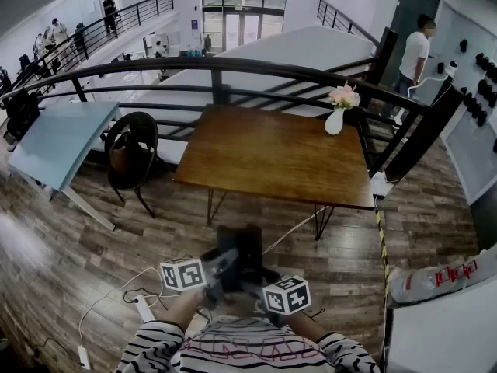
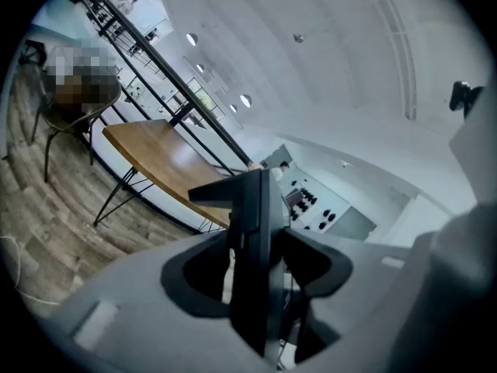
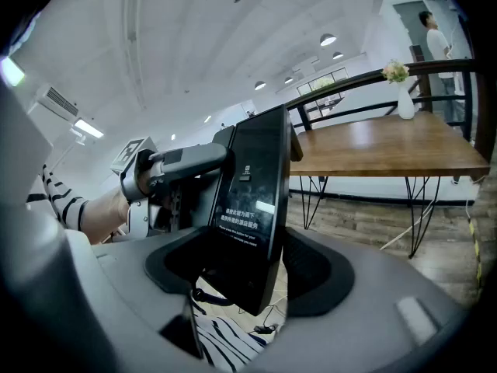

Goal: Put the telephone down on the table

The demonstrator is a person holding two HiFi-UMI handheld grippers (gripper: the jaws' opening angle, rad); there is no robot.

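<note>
The telephone (image 1: 241, 247), a black slab with a dark screen, hangs in the air in front of my chest, well short of the wooden table (image 1: 272, 158). My left gripper (image 1: 221, 274) is shut on its left edge and my right gripper (image 1: 258, 286) on its right side. In the left gripper view the telephone (image 2: 252, 231) stands edge-on between the jaws. The right gripper view shows the screen face (image 3: 252, 200) slanting between its jaws, with the left gripper (image 3: 217, 160) clamped on the far edge.
A white vase of flowers (image 1: 338, 109) stands at the table's far right corner. A black chair (image 1: 130, 150) and a light blue table (image 1: 58, 142) are to the left, with a black railing (image 1: 233, 68) behind. Cables and a power strip (image 1: 144, 308) lie on the wood floor. A person (image 1: 413, 53) stands at the far right.
</note>
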